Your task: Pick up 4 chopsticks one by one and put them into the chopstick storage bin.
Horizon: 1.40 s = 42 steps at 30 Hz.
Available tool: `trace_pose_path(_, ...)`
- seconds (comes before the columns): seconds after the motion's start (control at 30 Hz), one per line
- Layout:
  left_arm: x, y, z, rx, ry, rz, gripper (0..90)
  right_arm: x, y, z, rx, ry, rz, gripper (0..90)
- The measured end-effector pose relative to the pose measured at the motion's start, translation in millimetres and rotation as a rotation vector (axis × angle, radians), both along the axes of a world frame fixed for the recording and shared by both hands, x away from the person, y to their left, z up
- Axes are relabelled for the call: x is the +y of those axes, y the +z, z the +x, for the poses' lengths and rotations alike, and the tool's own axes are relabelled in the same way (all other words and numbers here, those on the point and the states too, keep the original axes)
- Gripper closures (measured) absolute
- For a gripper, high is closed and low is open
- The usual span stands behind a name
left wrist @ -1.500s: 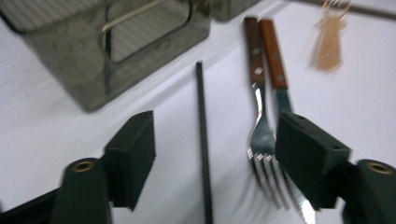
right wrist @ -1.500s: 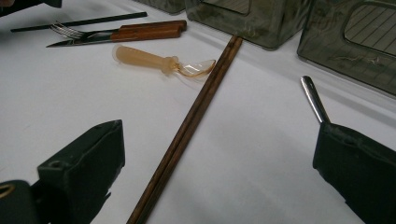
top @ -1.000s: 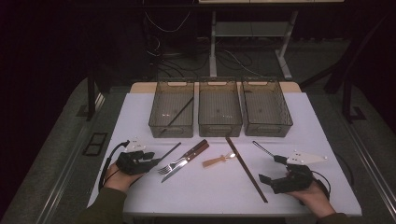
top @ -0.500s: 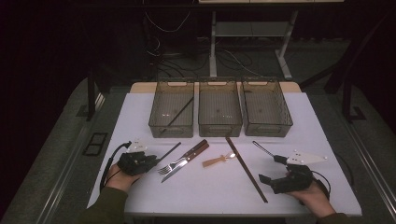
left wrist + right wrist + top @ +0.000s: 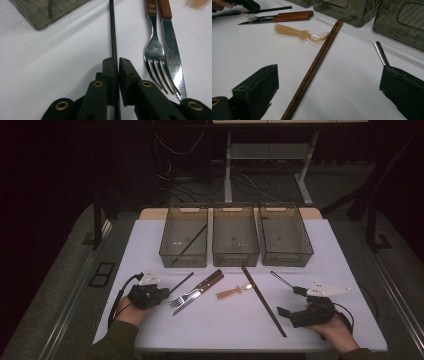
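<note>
The left gripper (image 5: 115,62) has just been closing its jaws, and a thin black chopstick (image 5: 113,37) is now clamped between the pads, where a second ago a gap was seen around it. In the high view the left gripper (image 5: 159,292) is found at the near left of the white surface (image 5: 150,227), in the same spot as before, and the black chopstick (image 5: 182,282) is seen running from it up towards the far right, still lying flat on the surface.

Nothing else has been shifted. The right gripper (image 5: 329,82) is held at the near right with its jaws spread wide and nothing between the pads; a pair of brown wooden chopsticks (image 5: 317,62) lies on the surface under the gap, untouched. Just beside its right jaw a slim metal handle (image 5: 380,52) is seen.

Right of the gripped chopstick, close alongside, a fork (image 5: 153,52) and a knife (image 5: 171,55) with wooden handles are laid together, near enough to crowd that side of the jaws. Further right, a translucent amber spoon (image 5: 234,292) rests beside the wooden pair. At the far side three smoky plastic bins (image 5: 235,255) are lined up in a row; another black chopstick (image 5: 192,240) is leaned inside the left one.
</note>
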<state>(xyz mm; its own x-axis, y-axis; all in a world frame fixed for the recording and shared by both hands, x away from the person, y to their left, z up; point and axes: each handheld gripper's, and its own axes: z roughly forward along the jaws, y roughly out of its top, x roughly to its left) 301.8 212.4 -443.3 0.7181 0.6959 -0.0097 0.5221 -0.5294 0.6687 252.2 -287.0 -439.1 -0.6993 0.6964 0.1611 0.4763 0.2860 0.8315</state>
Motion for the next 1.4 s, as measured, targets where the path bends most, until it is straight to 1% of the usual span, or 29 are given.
trace_pose_path(0.13,-1.3,-0.2,-0.8,-0.004,0.013,-0.001,85.0,0.0,0.0,0.0,-0.001,0.0,0.0,2.5)
trace_pose_path(0.17,-1.4,-0.4,-0.9,0.0,0.019,-0.007,85.1,0.0,0.0,0.0,0.0,0.0,0.0,2.5)
trace_pose_path(0.3,-1.4,0.6,-0.4,0.008,0.022,-0.004,85.6,0.1,0.0,0.1,-0.001,0.001,0.0,2.5)
trace_pose_path(0.43,-3.0,2.2,-0.1,0.007,0.018,0.017,85.6,-0.2,0.3,0.0,-0.005,0.001,0.002,2.5)
trace_pose_path(0.5,-3.1,2.7,-0.2,0.009,0.016,0.017,85.6,-0.3,0.4,0.0,-0.004,0.0,0.003,2.5)
trace_pose_path(0.67,-3.0,5.3,-1.0,0.008,0.009,0.004,85.5,0.0,0.4,-0.2,-0.004,0.002,0.003,2.5)
trace_pose_path(0.7,-2.7,6.4,-0.7,0.005,0.002,0.009,85.5,0.0,0.4,-0.2,-0.004,0.001,0.004,2.5)
trace_pose_path(0.8,-2.3,8.3,-0.9,0.011,0.004,-0.004,85.5,-0.2,0.3,0.0,-0.005,0.001,0.003,2.5)
trace_pose_path(0.87,-0.9,9.6,-0.8,0.014,0.003,-0.002,85.5,0.0,0.4,-0.2,-0.003,0.001,0.004,2.5)
trace_pose_path(0.97,0.6,12.0,-1.0,0.019,-0.001,-0.012,85.5,-0.2,0.3,0.0,-0.005,0.001,0.003,2.5)
trace_pose_path(1.0,0.8,12.7,-1.5,0.019,-0.001,-0.021,85.5,-0.2,0.3,0.0,-0.005,0.001,0.003,2.5)
trace_pose_path(1.17,1.7,17.9,-2.8,0.017,-0.011,-0.033,85.5,-0.2,0.4,0.0,-0.003,0.001,0.003,2.5)
trace_pose_path(1.2,1.8,18.5,-2.6,0.016,-0.02,-0.038,85.5,-0.3,0.3,0.1,-0.005,0.001,0.003,2.5)
trace_pose_path(1.23,2.2,19.7,-2.5,0.016,-0.028,-0.035,85.5,-0.3,0.4,0.1,-0.003,0.001,0.004,2.5)
trace_pose_path(1.4,2.4,24.9,-3.2,0.013,-0.033,-0.044,85.5,-0.1,0.3,0.1,-0.003,0.002,0.003,2.5)
